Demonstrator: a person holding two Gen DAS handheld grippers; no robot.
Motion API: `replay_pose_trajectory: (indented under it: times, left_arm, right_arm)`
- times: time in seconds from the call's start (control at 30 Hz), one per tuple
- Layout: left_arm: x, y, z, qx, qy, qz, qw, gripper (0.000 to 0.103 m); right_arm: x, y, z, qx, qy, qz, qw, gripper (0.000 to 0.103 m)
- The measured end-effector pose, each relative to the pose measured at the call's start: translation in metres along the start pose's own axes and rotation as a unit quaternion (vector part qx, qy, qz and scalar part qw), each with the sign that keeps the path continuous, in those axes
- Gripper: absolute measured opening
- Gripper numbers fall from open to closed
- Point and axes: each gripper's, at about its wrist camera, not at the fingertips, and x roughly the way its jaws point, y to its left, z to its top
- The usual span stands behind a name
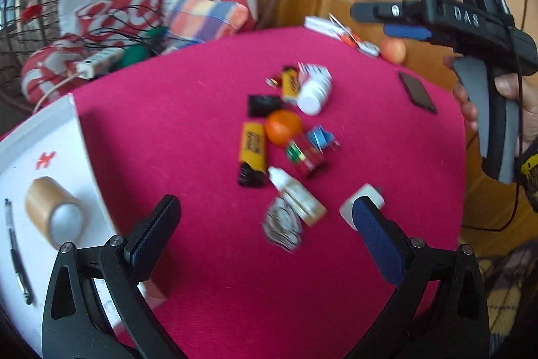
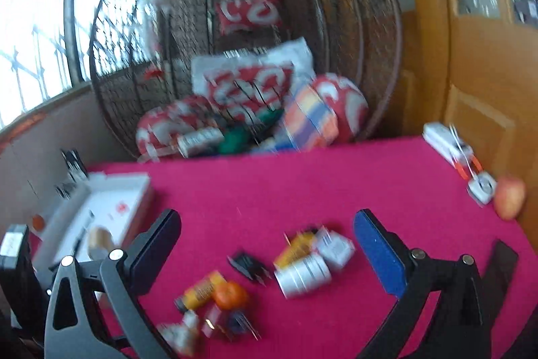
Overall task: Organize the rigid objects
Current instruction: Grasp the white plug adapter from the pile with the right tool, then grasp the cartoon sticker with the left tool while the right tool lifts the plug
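Both tools empty, jaws spread wide — left tool low over the near edge of the red worktop, right tool up at the right, pointing across the pile. Neither touches anything.

Step in hand, as I judge it: pick one piece from the pile and carry it to the white tray at the left. The pile is tight, so take an outlier first. Nearest the left tool are a crumpled foil wrapper, a small dropper bottle lying on its side and a white block just by the right finger. The bottle lies diagonally; square the jaws across its body, not its cap. Risk — a sweep through the middle would scatter the rest, and the orange would probably roll.

Mid-pile: yellow tube, red-green can, blue plug, black packet. Farther: a second yellow tube against a white pill bottle. Dark flat slab apart at the right.

Tray contents: tape roll and a pen; the rest of it is bare.

Far right edge: apple, white boxes and scissors, blurred.
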Motion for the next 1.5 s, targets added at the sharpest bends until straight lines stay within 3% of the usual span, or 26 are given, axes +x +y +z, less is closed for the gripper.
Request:
replay_pose_trajectory:
  times: [0.17,0.3,0.33,0.43,0.6,0.67,0.7,0.77,0.87,0.93,1.07,1.2,1.3,1.5]
  left_arm:
    - [0.023,-0.001,-0.007,-0.001,0.042,-0.023,0.9988,0.103]
    - [0.027,-0.002,-0.01,0.011,0.052,-0.008,0.9985,0.103]
    - [0.026,-0.001,-0.013,0.01,0.054,-0.005,0.9985,0.103]
    - [0.022,-0.001,-0.014,0.011,0.055,0.01,0.9984,0.103]
    - [0.009,-0.001,-0.016,0.008,0.045,0.045,0.9979,0.103]
    - [0.008,0.002,-0.014,-0.009,0.051,0.051,0.9974,0.103]
    - [0.009,0.002,-0.013,-0.015,0.053,0.053,0.997,0.103]
    - [0.01,-0.002,-0.01,-0.021,0.05,0.052,0.9972,0.101]
    - [0.02,-0.008,-0.008,-0.024,0.061,0.047,0.9967,0.085]
    - [0.033,-0.011,-0.009,-0.013,0.084,0.068,0.9941,0.07]
    - [0.044,-0.012,-0.009,-0.006,0.106,0.081,0.991,0.069]
    - [0.055,-0.013,0.002,-0.007,0.113,0.089,0.9895,0.069]
    - [0.059,-0.015,0.007,-0.015,0.117,0.066,0.9909,0.049]
    - [0.057,-0.022,0.007,-0.035,0.128,0.095,0.9866,0.049]
  right_arm:
    - [0.0,0.01,-0.067,-0.03,0.089,0.025,0.995,0.1]
    - [0.008,0.038,-0.098,-0.095,0.138,0.052,0.984,0.079]
    - [0.012,0.039,-0.102,-0.094,0.149,0.062,0.982,0.069]
    - [0.018,0.042,-0.106,-0.095,0.158,0.102,0.978,0.065]
    - [0.024,0.06,-0.11,-0.152,0.17,0.15,0.962,0.056]
    - [0.03,0.068,-0.116,-0.181,0.176,0.148,0.956,0.039]
    - [0.034,0.067,-0.119,-0.19,0.181,0.148,0.954,0.037]
    - [0.035,0.063,-0.12,-0.188,0.177,0.157,0.953,0.037]
    - [0.03,0.042,-0.119,-0.173,0.166,0.151,0.959,0.037]
    - [0.034,0.02,-0.112,-0.142,0.16,0.14,0.967,0.037]
    - [0.04,-0.018,-0.1,-0.086,0.145,0.146,0.975,0.037]
    - [0.054,-0.028,-0.094,-0.066,0.151,0.187,0.968,0.037]
    - [0.061,-0.027,-0.09,-0.064,0.157,0.213,0.962,0.037]
    - [0.059,-0.037,-0.092,-0.022,0.168,0.255,0.952,0.037]
